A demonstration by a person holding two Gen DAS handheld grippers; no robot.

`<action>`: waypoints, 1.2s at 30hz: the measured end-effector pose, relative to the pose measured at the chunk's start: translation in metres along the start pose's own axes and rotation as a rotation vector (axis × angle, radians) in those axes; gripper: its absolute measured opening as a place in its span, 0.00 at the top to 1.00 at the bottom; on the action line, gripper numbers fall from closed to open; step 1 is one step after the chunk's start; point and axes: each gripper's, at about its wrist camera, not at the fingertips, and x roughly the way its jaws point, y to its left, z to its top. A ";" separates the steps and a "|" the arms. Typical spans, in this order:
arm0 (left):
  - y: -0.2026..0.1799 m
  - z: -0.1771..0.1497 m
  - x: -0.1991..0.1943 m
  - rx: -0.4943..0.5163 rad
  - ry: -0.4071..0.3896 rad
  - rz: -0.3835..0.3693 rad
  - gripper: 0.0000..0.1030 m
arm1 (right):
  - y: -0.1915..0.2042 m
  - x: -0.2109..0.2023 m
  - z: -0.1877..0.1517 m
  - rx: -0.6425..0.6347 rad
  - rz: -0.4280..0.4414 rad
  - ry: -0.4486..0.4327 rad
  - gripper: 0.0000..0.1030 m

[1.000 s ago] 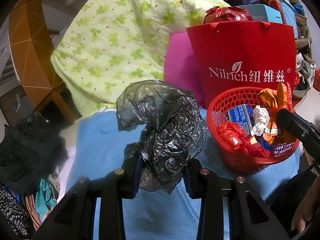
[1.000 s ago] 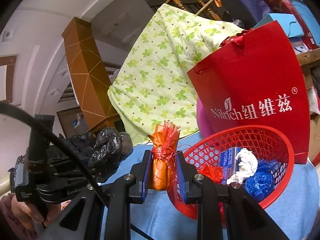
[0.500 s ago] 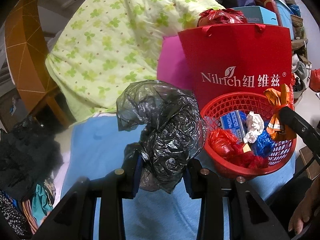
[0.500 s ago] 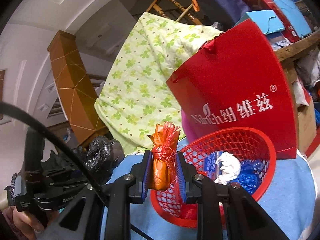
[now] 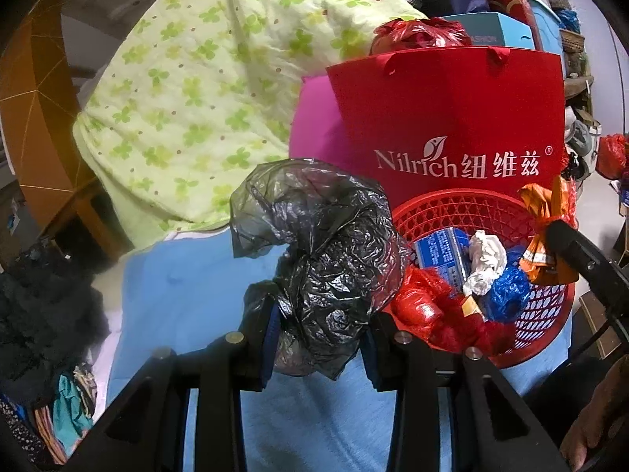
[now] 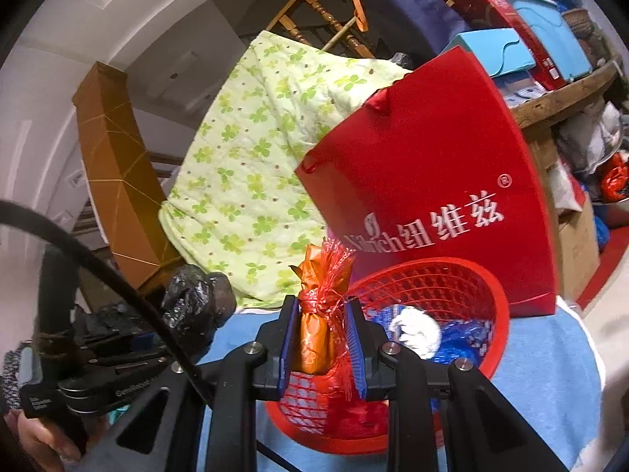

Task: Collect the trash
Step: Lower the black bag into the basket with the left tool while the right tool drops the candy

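My left gripper (image 5: 320,328) is shut on a crumpled black plastic bag (image 5: 326,251), held just left of a red mesh basket (image 5: 546,310). The basket holds a blue packet, white crumpled paper and red and blue wrappers. My right gripper (image 6: 321,336) is shut on an orange wrapper with red netting (image 6: 320,306), held over the near left rim of the basket (image 6: 497,338). The orange wrapper also shows in the left wrist view (image 5: 544,244), above the basket's right rim. The black bag shows in the right wrist view (image 6: 194,310), to the left.
The basket stands on a blue cloth (image 5: 188,287). A red paper bag (image 5: 452,118) stands right behind the basket. A green flowered quilt (image 5: 204,78) lies behind to the left. Dark clothes (image 5: 43,306) pile up at the left edge.
Both grippers have moved nearer to the basket with their loads. The orange wrapper now hangs over the basket's rim. Both grips are unchanged.
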 end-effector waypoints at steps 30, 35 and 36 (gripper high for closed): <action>-0.018 0.018 0.034 -0.017 -0.018 -0.243 0.63 | 0.001 -0.005 0.038 -0.091 -0.250 0.134 0.75; -0.021 0.019 0.033 -0.020 -0.018 -0.263 0.63 | -0.002 0.001 0.048 -0.068 -0.237 0.164 0.75; -0.022 0.020 0.034 -0.017 -0.015 -0.270 0.63 | -0.004 0.006 0.051 -0.064 -0.236 0.178 0.75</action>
